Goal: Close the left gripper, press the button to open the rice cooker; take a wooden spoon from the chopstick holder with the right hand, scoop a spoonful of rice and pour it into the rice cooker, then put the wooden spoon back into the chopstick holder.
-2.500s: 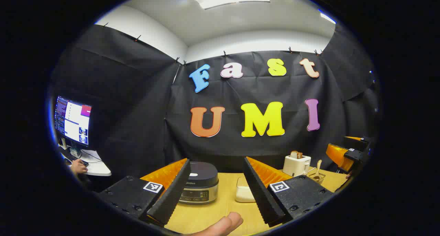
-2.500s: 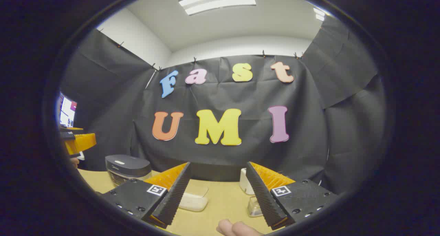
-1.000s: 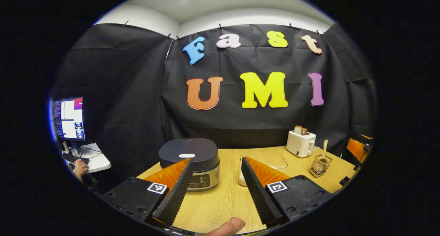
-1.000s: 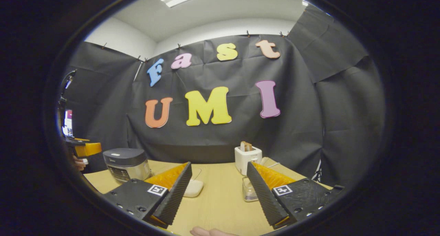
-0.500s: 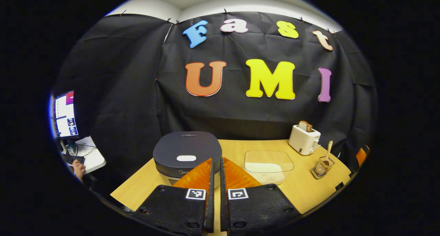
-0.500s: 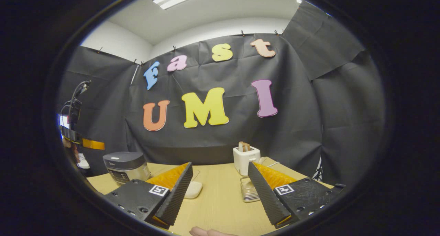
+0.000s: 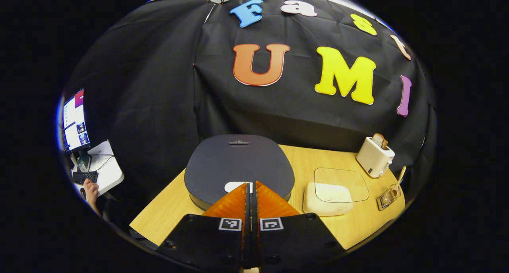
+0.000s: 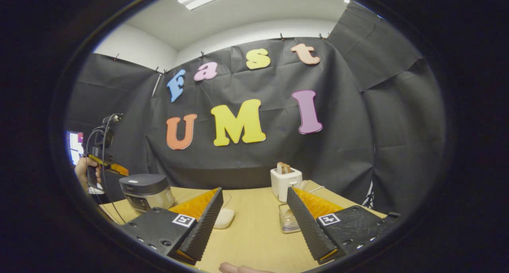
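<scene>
1. The left gripper point(image 7: 251, 185) was clenched, its two fingers pressed flat together with nothing between them, and it was poised over the front of the rice cooker point(image 7: 238, 165).
2. The cooker's lid was down. The pale button point(image 7: 234, 186) sat at the lid's front edge, with the fingertips right over it; contact could not be confirmed.
3. Judgement: the step in hand was the button press, with the closing of the fingers already done. The next move called for a short, straight push down onto the button.
4. The right gripper point(image 8: 250, 213) was released, jaws wide apart and empty, held low over the table point(image 8: 254, 241).
5. The wooden spoon point(image 7: 399, 176) stood in the chopstick holder point(image 7: 387, 199) near the table's far right corner, just beside the toaster point(image 7: 373, 155). The rice container point(image 7: 330, 193) lay between cooker and holder.
6. Room: the cooker stood close to the table's left edge and the booth wall, so the lid's swing backward looked tight. The table in front of the right gripper was open.
</scene>
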`<move>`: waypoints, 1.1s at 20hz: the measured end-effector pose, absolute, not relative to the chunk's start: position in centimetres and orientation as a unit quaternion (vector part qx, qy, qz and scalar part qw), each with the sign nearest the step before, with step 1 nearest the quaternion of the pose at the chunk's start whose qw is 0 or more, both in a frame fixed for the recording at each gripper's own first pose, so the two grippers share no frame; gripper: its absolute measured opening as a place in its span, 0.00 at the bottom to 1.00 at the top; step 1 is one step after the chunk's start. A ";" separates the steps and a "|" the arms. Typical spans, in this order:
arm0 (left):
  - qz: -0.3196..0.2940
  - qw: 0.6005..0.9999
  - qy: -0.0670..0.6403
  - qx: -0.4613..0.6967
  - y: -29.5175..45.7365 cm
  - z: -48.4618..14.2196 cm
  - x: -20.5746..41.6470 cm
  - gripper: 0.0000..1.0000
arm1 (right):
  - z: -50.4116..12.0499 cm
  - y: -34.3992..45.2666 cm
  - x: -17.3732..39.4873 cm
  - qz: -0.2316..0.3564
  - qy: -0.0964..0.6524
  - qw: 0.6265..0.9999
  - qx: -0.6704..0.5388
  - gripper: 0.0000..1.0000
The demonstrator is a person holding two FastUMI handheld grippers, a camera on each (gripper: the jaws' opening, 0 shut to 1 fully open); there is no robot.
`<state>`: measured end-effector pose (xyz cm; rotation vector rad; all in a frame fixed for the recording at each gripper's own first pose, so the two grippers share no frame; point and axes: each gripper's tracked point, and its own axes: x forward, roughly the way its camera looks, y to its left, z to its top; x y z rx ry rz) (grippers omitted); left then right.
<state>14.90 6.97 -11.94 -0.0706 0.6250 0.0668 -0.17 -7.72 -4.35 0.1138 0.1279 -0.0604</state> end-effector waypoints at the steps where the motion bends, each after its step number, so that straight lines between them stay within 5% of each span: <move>1: 0.032 0.949 0.313 -0.039 7.1 -12.3 14.9 0.02 | -4.3 -7.7 -0.2 -0.029 0.064 0.996 0.054 0.93; 15: 0.045 0.934 0.354 0.015 8.3 -15.0 15.8 0.03 | -4.6 -6.7 -0.3 -0.014 0.072 0.995 0.065 0.96; 22: 0.028 0.901 0.432 0.004 8.2 -15.2 15.7 0.03 | -4.9 -6.5 -0.2 -0.011 0.075 0.995 0.068 0.96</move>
